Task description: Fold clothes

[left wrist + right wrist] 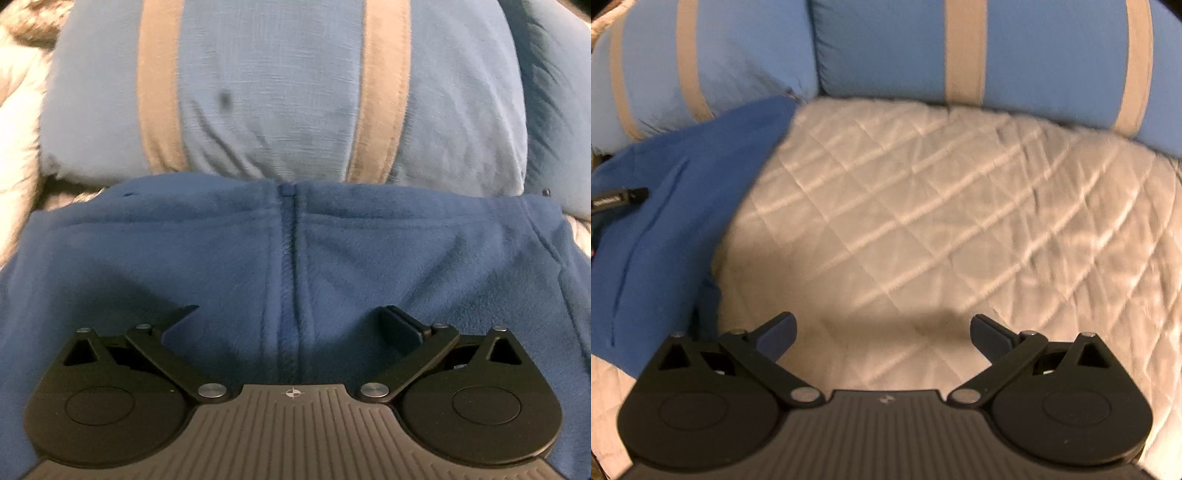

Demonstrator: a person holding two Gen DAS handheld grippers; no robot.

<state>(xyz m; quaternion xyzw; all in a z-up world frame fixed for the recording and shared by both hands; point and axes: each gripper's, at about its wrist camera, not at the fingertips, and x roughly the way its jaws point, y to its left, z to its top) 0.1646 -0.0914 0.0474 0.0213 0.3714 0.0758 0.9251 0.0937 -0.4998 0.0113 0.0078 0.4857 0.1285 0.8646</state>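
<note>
Hovering released over the dark blue fleece garment (295, 258), the left tool (291, 321) should take an edge, not the zip seam (286, 258) between its fingers — fleece bunches. The right tool (882, 328), also released, sits over the bare quilted bed cover (923, 221); the garment lies at nine o'clock, striped blue pillows (886, 48) at twelve.

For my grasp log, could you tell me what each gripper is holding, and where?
Nothing: the left gripper is open over the blue fleece garment; the right gripper is open over the quilted cover.
</note>
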